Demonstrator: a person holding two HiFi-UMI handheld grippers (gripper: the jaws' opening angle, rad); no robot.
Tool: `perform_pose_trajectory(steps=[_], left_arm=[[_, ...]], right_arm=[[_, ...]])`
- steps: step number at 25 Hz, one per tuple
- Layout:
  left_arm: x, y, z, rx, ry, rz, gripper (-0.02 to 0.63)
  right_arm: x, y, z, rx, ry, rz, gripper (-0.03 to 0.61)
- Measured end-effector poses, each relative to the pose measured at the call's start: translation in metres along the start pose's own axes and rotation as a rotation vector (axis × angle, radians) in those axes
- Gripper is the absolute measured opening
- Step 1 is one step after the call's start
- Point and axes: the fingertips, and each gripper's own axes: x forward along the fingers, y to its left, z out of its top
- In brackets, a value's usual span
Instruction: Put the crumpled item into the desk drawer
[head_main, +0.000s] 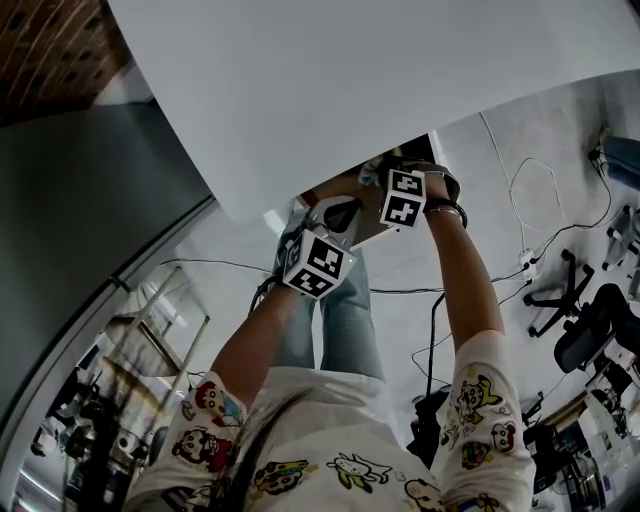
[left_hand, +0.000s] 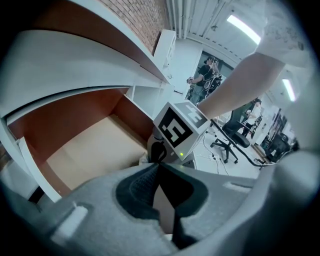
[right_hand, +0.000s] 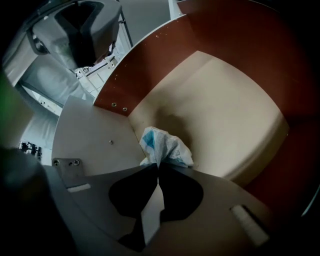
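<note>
white-blue wad (right_hand: 165, 147) pinched tight by right gripper (right_hand: 158, 167), over drawer (right_hand: 235, 115), 7 o'clock corner. left gripper (left_hand: 159, 165) closed on nothing. could cling to jaws on release, or spill out, so near the edge.

In the head view the desk top (head_main: 400, 80) hides most of the drawer (head_main: 330, 187), and the right gripper (right_hand: 158, 167) covers the crumpled item (right_hand: 165, 147) at its lower part.

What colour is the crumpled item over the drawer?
The crumpled item is white with blue; right gripper view.
</note>
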Motion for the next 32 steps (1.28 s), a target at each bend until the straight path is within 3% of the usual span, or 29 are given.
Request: perform_pose_trajectory(steps=[7, 18, 24, 32], left_arm=[[0.007, -0.003, -0.012, 0.013, 0.042, -0.013, -0.002], [0.007, 0.0, -0.02, 0.019, 0.058, -0.005, -0.002], [-0.001, 0.0, -0.011, 0.036, 0.049, 0.004, -0.002], [-0.027, 0.006, 0.021, 0.074, 0.011, 0.026, -0.002]], right_arm=[[0.003, -0.001, -0.005, -0.047, 0.017, -0.019, 0.046], [-0.003, -0.004, -0.008, -0.029, -0.004, -0.025, 0.112], [-0.017, 0.0, -0.01, 0.02, -0.028, -0.023, 0.12], [-0.069, -0.006, -0.014, 0.134, -0.077, -0.091, 0.126]])
